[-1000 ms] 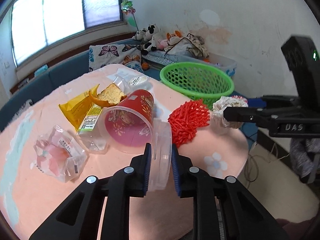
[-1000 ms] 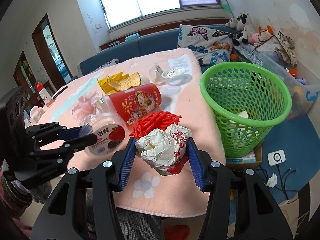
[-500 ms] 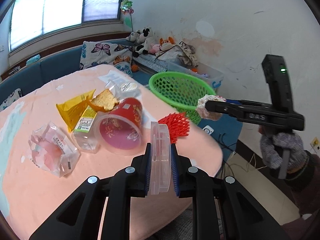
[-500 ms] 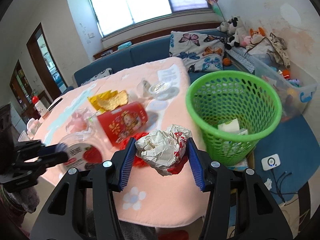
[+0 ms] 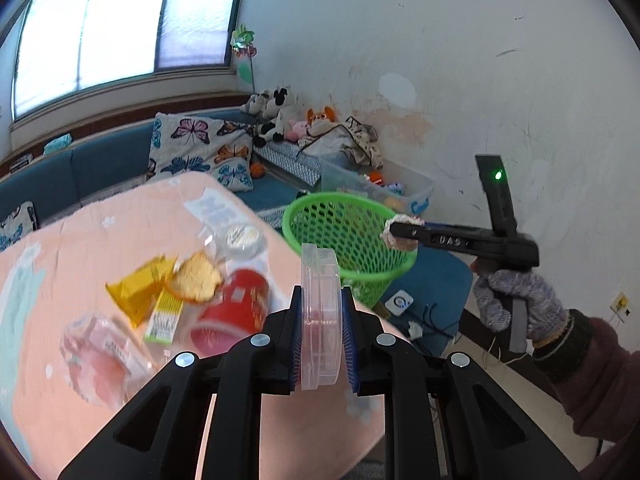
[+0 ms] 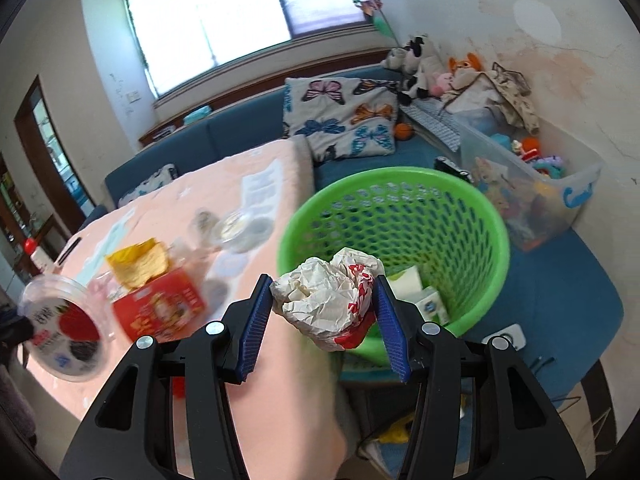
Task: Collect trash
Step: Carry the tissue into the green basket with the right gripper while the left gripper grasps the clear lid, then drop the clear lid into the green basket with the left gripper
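So the right gripper [image 6: 324, 316] has its jaws clamped on a crumpled paper wrapper [image 6: 326, 300], white with red print, hanging right over the near rim of the green basket [image 6: 460, 196], which sits on the floor just off the bench [image 6: 168, 208] edge. A couple of cartons already lie in the basket's bottom. The left gripper [image 5: 320, 344] has its jaws squeezed on a clear plastic lid [image 5: 320, 312] held on edge, short of the basket, above the bench. A red cup [image 5: 236, 308] and a yellow wrapper [image 5: 136, 292] lie on the bench, further from the basket
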Motion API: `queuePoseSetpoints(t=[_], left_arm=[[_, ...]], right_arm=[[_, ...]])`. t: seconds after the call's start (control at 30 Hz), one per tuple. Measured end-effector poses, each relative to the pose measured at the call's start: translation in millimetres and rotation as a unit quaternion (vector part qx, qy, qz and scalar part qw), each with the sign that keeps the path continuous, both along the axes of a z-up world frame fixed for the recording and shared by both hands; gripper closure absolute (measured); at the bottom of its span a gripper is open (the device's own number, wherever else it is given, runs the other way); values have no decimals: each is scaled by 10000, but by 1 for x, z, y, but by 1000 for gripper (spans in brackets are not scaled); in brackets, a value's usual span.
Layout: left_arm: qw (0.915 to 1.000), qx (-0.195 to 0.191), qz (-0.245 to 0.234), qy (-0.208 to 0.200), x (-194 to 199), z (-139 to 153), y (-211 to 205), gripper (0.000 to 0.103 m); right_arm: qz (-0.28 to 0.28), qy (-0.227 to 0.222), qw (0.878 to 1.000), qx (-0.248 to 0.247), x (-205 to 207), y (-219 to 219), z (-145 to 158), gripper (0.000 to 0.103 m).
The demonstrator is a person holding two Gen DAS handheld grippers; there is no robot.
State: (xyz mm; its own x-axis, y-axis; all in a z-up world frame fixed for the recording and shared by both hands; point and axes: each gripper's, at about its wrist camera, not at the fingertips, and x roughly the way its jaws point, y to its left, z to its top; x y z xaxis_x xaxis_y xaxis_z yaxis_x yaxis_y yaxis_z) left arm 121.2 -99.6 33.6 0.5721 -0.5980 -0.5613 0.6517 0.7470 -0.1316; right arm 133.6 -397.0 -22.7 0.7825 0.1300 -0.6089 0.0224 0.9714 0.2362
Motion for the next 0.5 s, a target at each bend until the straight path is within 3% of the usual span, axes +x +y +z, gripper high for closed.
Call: queuePoseSetpoints(t=[0.5], left_arm=[[10000, -28, -76, -44, 59, 30, -69, 85]], right_arm=[[-284, 344, 9990, 1, 47, -43, -30, 48]])
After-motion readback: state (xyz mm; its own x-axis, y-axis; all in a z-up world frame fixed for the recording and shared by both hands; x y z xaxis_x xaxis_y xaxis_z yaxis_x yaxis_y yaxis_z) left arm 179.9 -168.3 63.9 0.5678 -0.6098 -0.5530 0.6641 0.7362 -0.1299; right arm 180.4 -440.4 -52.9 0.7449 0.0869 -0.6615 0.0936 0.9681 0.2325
